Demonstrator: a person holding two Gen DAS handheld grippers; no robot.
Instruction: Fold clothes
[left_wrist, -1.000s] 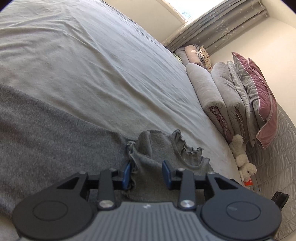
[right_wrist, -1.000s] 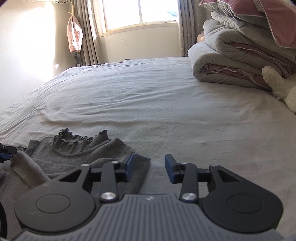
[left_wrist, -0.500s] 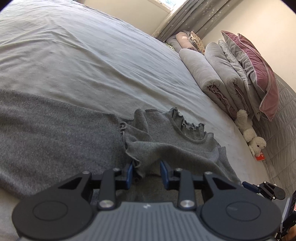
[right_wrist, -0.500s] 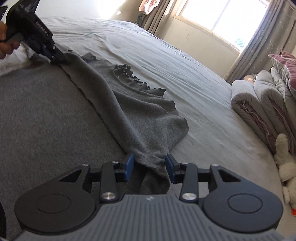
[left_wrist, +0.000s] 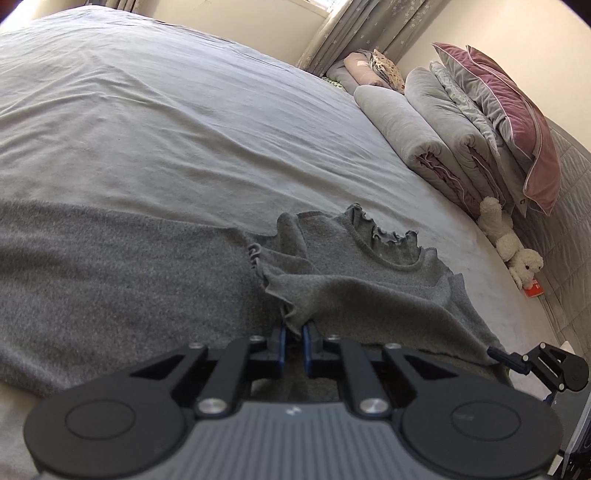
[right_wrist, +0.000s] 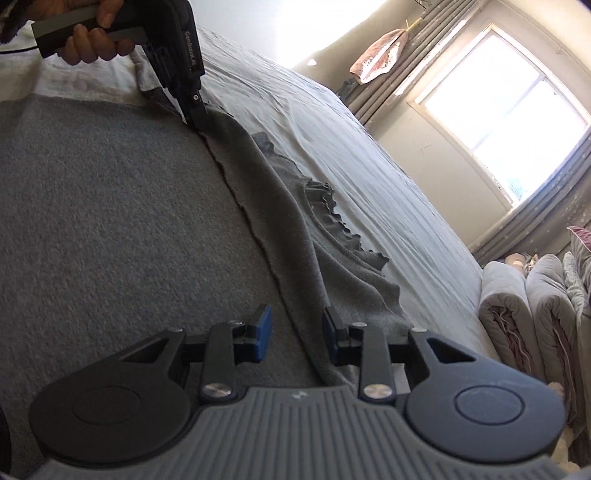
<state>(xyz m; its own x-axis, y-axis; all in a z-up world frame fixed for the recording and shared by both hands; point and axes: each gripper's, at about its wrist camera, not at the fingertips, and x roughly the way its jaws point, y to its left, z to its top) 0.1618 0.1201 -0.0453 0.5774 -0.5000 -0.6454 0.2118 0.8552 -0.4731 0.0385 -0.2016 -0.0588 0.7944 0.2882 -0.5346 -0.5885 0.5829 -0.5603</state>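
Left wrist view shows the grey knit top (left_wrist: 354, 280) lying lower centre on the bed sheet (left_wrist: 155, 122), its frilled neckline (left_wrist: 384, 236) toward the right. The left gripper (left_wrist: 293, 339) has its blue pads almost together, pinching the top's folded edge. In the right wrist view the right gripper (right_wrist: 297, 336) stands wide open, the fold edge running between its fingers. Folded quilts (left_wrist: 443, 136), a pink pillow (left_wrist: 513, 118) and a plush toy (left_wrist: 513, 247) sit at right

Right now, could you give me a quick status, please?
Left gripper shut on top. Right gripper open, straddling its edge. Nothing in the way.
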